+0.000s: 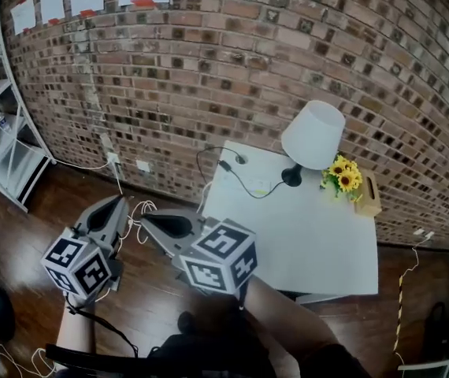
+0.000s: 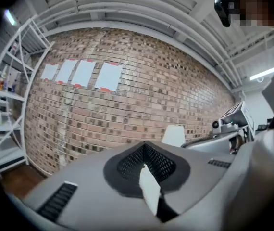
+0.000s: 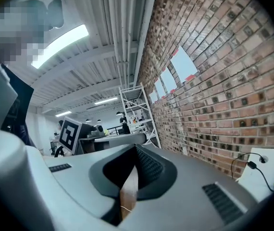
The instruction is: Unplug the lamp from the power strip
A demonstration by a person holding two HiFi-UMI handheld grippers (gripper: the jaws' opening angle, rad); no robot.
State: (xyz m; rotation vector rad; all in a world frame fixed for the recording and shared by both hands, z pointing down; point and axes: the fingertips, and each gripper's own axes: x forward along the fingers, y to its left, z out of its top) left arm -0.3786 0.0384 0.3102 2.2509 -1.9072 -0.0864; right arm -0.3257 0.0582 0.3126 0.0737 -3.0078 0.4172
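Hovering level and clenched on nothing, the left claw (image 2: 145,158) has its jaws pinched together, and the right claw (image 3: 133,162) matches it, with only a sliver of wooden floor (image 1: 153,290) showing through the seam. Both hang out over that floor, off the left edge of the white surface (image 1: 319,250), noses aimed at the brick wall (image 1: 232,61) and angled slightly toward each other, forearms tucked low and close to the body. Now the relation that matters: the black plug (image 1: 224,164) lies ahead and to the right of both claws, near the surface's far-left corner, so the right claw is clearly the nearer one and looks the natural pick for the reach. From the plug the cord (image 1: 256,193) runs rightward along the far part of the surface to the lamp (image 1: 313,136), which stands near the far edge with sunflowers (image 1: 343,176) just beside it. The long axis runs roughly left to right, so a pull would likely go leftward, away from the lamp. The power strip I can't pick out against the white top.
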